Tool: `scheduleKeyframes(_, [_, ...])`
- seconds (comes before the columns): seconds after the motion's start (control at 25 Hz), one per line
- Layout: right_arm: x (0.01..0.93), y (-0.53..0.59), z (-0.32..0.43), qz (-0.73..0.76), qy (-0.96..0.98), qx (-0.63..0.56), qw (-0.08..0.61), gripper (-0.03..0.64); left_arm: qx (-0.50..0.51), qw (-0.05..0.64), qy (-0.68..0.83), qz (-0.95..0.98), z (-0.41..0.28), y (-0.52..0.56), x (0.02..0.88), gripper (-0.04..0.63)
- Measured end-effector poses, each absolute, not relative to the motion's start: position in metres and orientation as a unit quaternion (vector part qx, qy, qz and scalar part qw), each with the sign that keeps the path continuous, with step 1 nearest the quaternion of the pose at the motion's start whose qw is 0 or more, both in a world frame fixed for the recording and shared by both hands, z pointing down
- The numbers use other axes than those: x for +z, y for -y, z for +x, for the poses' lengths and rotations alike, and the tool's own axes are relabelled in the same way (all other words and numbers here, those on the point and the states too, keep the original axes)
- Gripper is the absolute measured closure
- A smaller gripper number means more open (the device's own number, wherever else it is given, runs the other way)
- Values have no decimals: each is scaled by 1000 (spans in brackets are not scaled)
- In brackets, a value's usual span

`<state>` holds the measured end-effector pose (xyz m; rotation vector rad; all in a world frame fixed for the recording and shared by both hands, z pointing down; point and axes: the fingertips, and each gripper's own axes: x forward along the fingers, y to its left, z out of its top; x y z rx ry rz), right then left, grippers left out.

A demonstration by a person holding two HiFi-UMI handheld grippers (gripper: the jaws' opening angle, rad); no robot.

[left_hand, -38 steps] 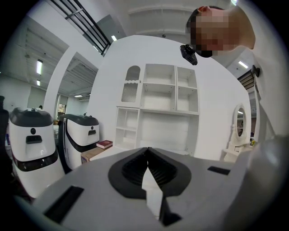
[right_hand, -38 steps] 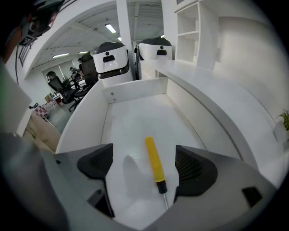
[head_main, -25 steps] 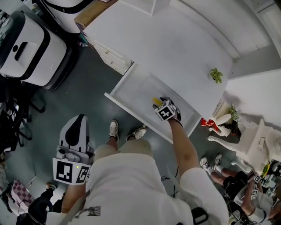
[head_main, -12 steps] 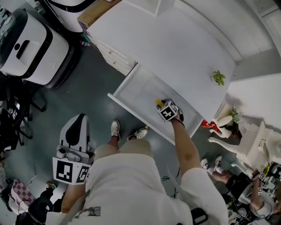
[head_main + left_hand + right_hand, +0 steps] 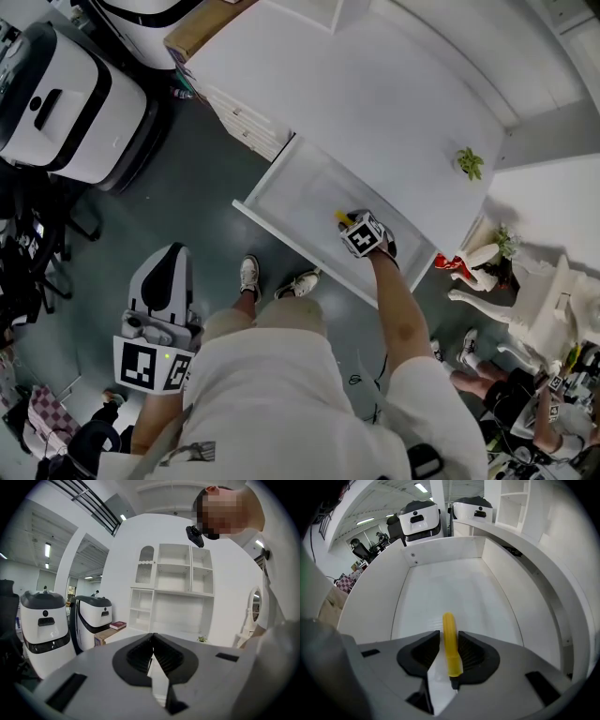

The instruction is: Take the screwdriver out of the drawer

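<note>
The screwdriver (image 5: 450, 644), with a yellow handle, lies on the floor of the open white drawer (image 5: 281, 228) near its right end. My right gripper (image 5: 350, 222) points steeply down into the drawer. Its jaws are closing, and the handle sits between them in the right gripper view, where both pads (image 5: 471, 651) meet it. The dark shaft end shows just behind the pads. My left gripper (image 5: 172, 251) hangs low at my left side, far from the drawer (image 5: 370, 597), and its jaws are shut on nothing (image 5: 152, 637).
The drawer sticks out of a white desk (image 5: 375, 94) that carries a small green plant (image 5: 469, 161). White robot bodies (image 5: 56, 103) stand at the left. My shoes (image 5: 246, 275) are just in front of the drawer. A red and white figure (image 5: 466, 263) stands at the right.
My right gripper stays down in the drawer over the yellow handle. The left gripper has not moved. Only the view has shifted slightly.
</note>
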<state>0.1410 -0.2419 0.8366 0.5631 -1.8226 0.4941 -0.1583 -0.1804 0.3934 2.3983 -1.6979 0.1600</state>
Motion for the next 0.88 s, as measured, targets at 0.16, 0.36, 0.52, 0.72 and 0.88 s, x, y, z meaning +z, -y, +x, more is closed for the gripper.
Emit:
scheduleKeyframes(0.16, [838, 244, 138, 265, 759, 229, 548, 526, 50, 96, 569, 815, -163, 181, 391, 580])
scheduleKeyframes(0.36, [830, 242, 146, 319, 742, 279, 519, 529, 40, 90, 554, 827, -163, 183, 386, 580])
scheduleKeyframes(0.52, [811, 246, 155, 359, 741, 272, 499, 529, 29, 87, 536, 839, -160, 188, 380, 580])
scheduleKeyframes(0.72, [789, 236, 173, 396, 730, 276, 484, 529, 12, 81, 496, 865, -138, 196, 371, 580])
scheduleKeyframes(0.88, [765, 225, 183, 435, 723, 280, 458, 529, 1, 81, 460, 884, -119, 203, 369, 580])
